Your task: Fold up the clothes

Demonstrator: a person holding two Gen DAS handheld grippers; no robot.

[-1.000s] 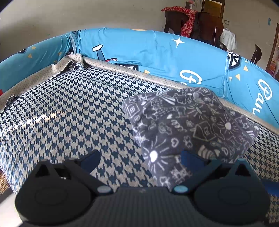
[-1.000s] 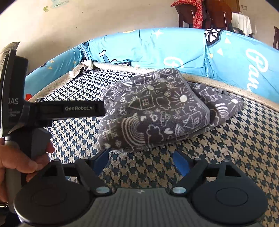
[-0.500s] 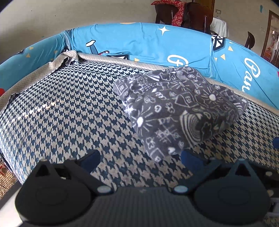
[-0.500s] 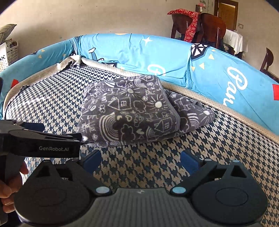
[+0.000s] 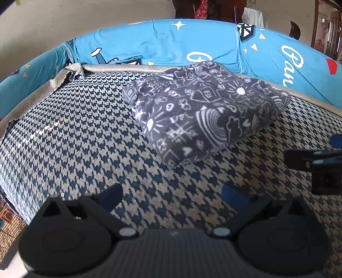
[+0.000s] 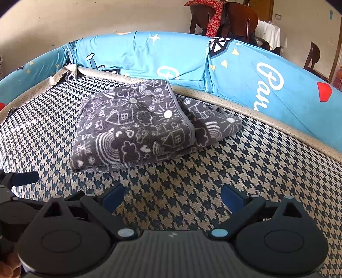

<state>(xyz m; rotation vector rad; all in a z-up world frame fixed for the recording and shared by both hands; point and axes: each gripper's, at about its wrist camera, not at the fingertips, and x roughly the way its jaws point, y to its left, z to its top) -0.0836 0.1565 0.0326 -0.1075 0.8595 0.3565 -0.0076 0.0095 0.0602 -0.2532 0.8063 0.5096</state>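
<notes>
A dark grey garment with white doodle print (image 5: 203, 111) (image 6: 139, 126) lies folded in a thick bundle on the houndstooth-covered sofa seat (image 5: 74, 136) (image 6: 245, 171). My left gripper (image 5: 172, 195) stands open, short of the bundle's near corner, with only seat fabric between its blue pads. My right gripper (image 6: 172, 195) is open too and empty, hanging back from the bundle's front edge. In the left wrist view the other gripper's black body (image 5: 320, 169) shows at the right edge. In the right wrist view the left gripper's fingertip (image 6: 23, 178) pokes in at the left edge.
Bright blue printed cushions (image 5: 162, 45) (image 6: 267, 81) form the sofa back behind the bundle. A beige dotted cover edge (image 5: 64, 74) runs along the seat's rear. Dark wooden chairs with a red cloth (image 6: 215, 19) stand beyond. The seat's left edge drops away (image 5: 8, 205).
Both grippers have drawn back from the folded bundle, which now lies farther off. The left one has slid sideways, out of the middle of the right wrist view.
</notes>
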